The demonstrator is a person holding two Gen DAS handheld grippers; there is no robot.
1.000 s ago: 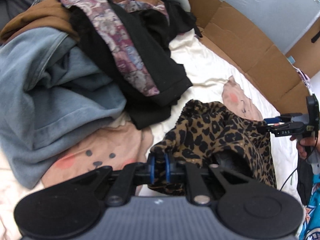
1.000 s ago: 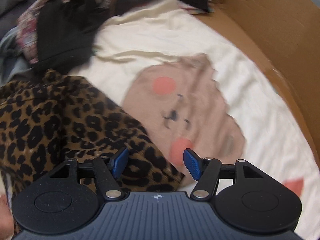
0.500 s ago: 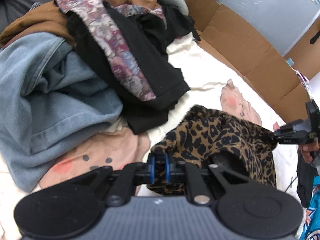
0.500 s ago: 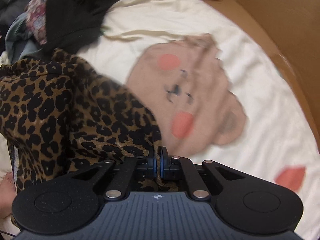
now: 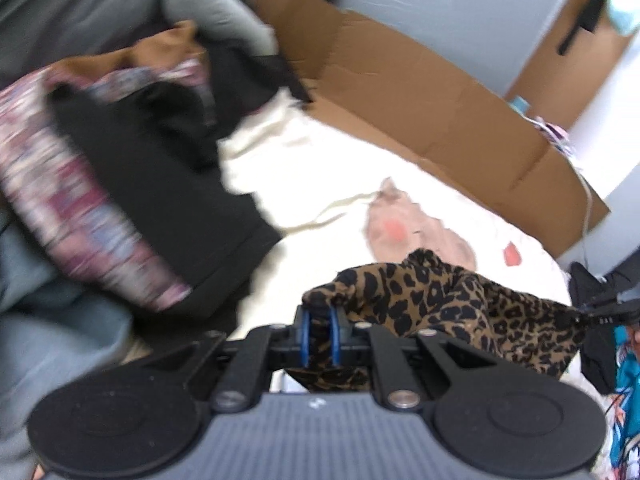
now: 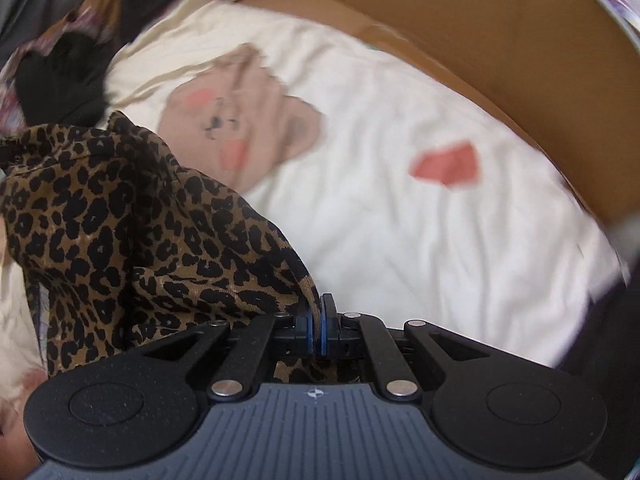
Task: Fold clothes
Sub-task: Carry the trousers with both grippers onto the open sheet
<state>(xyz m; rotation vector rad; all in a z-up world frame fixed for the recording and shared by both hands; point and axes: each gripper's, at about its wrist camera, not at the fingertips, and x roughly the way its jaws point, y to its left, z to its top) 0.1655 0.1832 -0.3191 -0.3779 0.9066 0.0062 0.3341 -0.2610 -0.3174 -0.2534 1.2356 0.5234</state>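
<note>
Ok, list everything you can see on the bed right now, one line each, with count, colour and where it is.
Leopard-print garment: one, brown and black, stretched between both grippers.
Bed sheet: one, cream with a bear face and red patches, under everything.
Clothes pile: several pieces, black, floral purple, blue denim, brown, grey, far left.
Cardboard: flattened brown panels along the bed's far edge.
Left gripper: one, black with blue fingers, shut on the garment.
Right gripper: one, black with blue fingers, shut on the garment's other end.
</note>
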